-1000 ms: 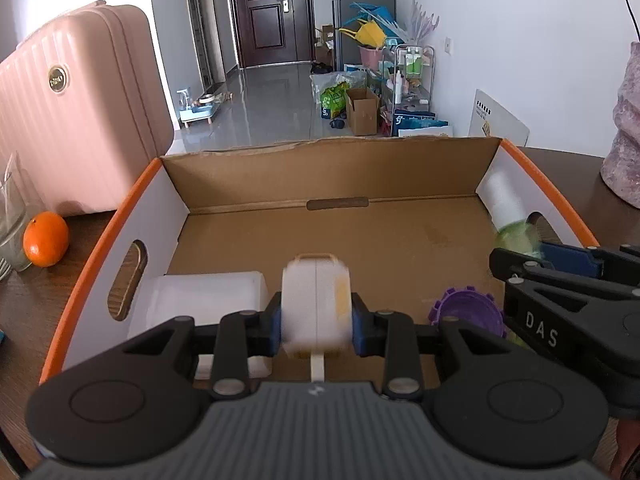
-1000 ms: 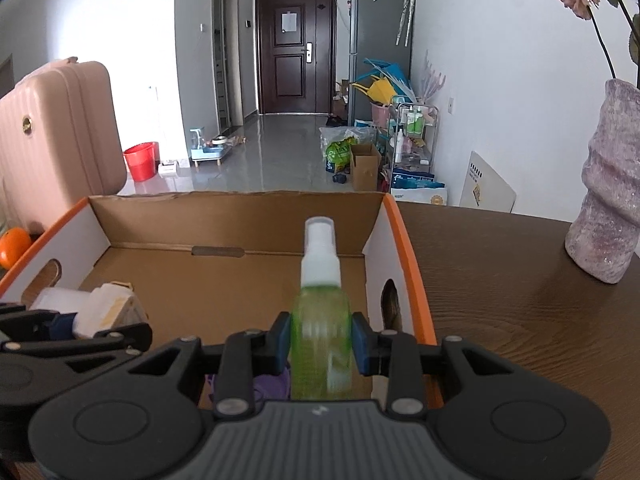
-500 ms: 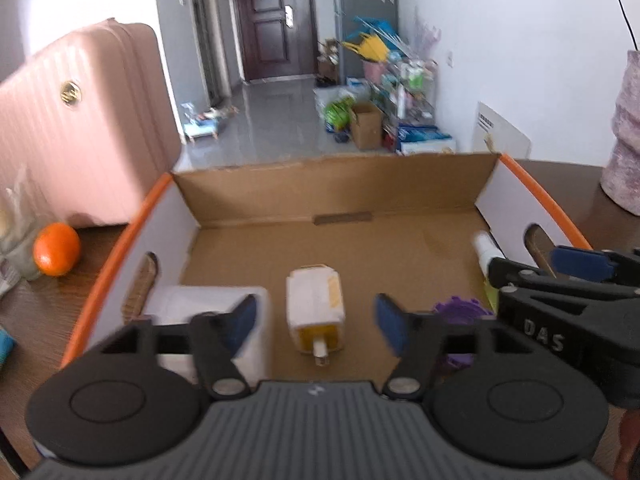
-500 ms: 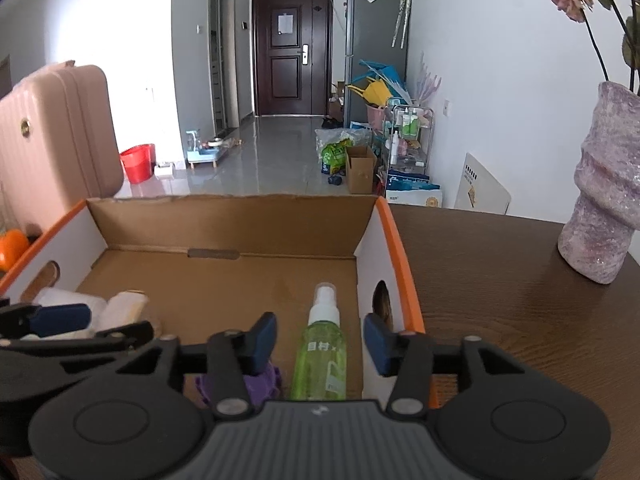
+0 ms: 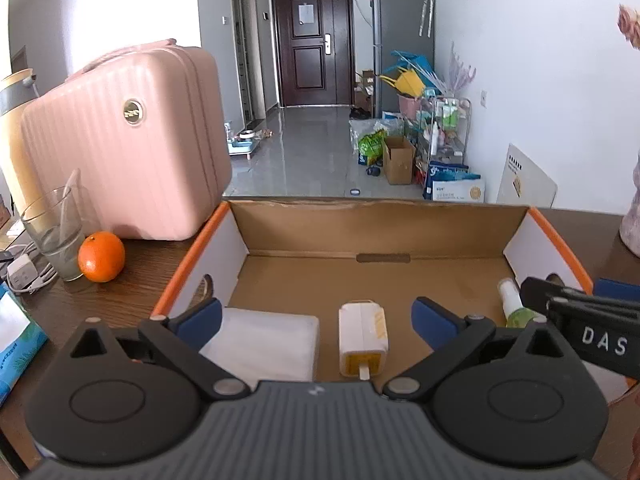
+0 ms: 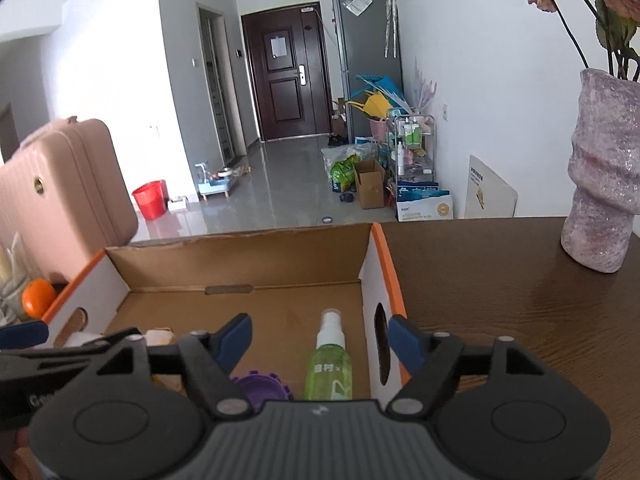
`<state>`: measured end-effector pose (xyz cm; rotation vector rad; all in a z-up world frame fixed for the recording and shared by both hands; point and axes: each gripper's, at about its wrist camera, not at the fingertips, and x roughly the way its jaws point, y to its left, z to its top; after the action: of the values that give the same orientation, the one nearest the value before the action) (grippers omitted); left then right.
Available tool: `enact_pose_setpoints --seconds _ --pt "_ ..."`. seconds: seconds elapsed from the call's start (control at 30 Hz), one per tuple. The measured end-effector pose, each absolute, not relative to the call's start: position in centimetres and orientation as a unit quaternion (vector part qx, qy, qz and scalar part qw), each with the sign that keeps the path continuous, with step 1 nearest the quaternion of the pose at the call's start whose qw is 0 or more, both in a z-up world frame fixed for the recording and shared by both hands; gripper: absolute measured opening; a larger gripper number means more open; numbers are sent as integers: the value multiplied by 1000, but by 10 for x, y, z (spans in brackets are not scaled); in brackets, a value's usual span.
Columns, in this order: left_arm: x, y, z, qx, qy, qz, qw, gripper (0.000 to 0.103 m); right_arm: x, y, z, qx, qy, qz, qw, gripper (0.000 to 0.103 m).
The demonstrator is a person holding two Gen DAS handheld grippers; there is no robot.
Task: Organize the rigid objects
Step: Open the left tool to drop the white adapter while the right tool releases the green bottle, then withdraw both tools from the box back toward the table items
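Because the left gripper [image 5: 316, 318] and right gripper [image 6: 320, 340] hang close together, jaws opening and empty, they could collide. A low withdrawal might nudge the green spray bottle [image 6: 329, 364] or white charger [image 5: 363, 336] in the cardboard box [image 5: 380, 216].

Box [image 5: 400, 224] holds charger [image 5: 362, 336] — spray bottle [image 6: 329, 364] right.

Soft daylight fills the room evenly, sharp throughout. The glossy grey tiled floor [image 6: 296, 184] mirrors a pale sheen, and the dark wooden surface [image 6: 500, 280] catches faint glare. Straight lines bow at the edges; corners fall black.
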<state>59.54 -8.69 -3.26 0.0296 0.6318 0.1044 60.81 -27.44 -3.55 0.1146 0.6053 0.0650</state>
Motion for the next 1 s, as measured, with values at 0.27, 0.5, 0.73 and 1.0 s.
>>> enact_pose_setpoints --seconds 0.27,0.5,0.73,1.0 --pt "583 -78 -26 9 306 47 951 103 587 -277 -18 56 261 15 964 100" --pt "552 -67 -15 1 279 47 959 103 557 -270 -9 49 247 19 968 103" --pt "514 -51 -10 -9 263 44 964 103 519 -262 -4 51 238 22 970 103" --pt "464 -30 -11 -13 261 54 964 103 468 -250 -2 52 237 23 970 103"
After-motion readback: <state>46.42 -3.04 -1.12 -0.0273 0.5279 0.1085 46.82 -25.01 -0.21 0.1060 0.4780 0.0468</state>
